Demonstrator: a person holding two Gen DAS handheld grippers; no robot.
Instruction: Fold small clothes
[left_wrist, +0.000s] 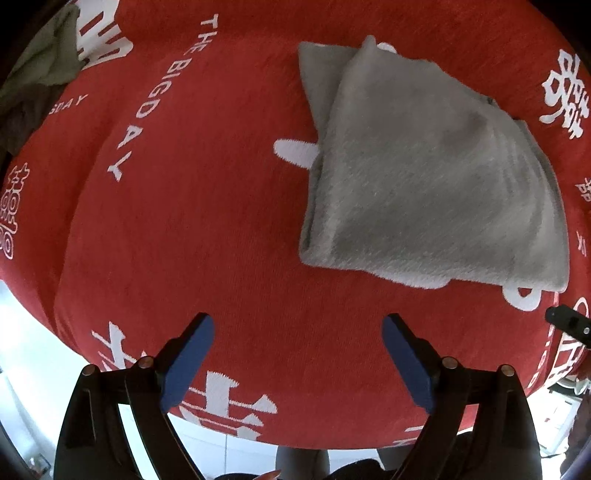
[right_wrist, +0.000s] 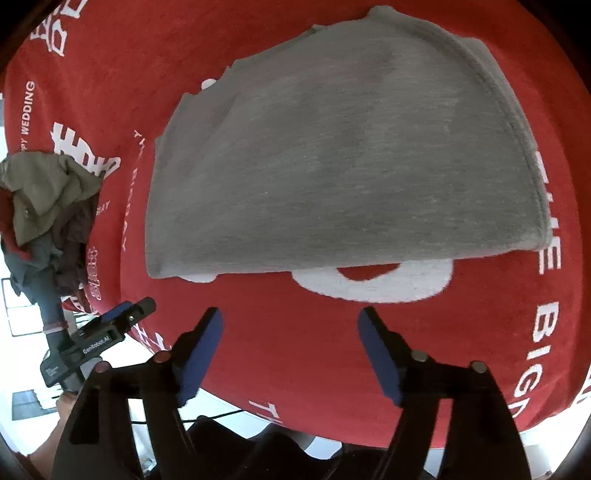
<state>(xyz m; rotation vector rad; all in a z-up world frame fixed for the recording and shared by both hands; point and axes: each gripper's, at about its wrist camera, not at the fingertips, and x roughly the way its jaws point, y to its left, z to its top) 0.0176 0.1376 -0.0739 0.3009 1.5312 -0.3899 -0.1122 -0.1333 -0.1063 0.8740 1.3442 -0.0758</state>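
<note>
A folded grey garment (left_wrist: 424, 177) lies flat on the red table cover (left_wrist: 207, 221). In the right wrist view it (right_wrist: 332, 166) fills the middle, just beyond my fingers. My left gripper (left_wrist: 297, 328) is open and empty, over the cover near the table's front edge, left of and short of the garment. My right gripper (right_wrist: 290, 321) is open and empty, a little short of the garment's near edge. The left gripper (right_wrist: 122, 317) also shows at the lower left of the right wrist view. A tip of the right gripper (left_wrist: 569, 323) shows at the right edge of the left wrist view.
A heap of unfolded clothes, olive green on top (right_wrist: 48, 199), lies at the table's far left; it also shows in the left wrist view (left_wrist: 40, 66). The red cover (right_wrist: 110, 92) bears white lettering. The table's front edge runs just below both grippers.
</note>
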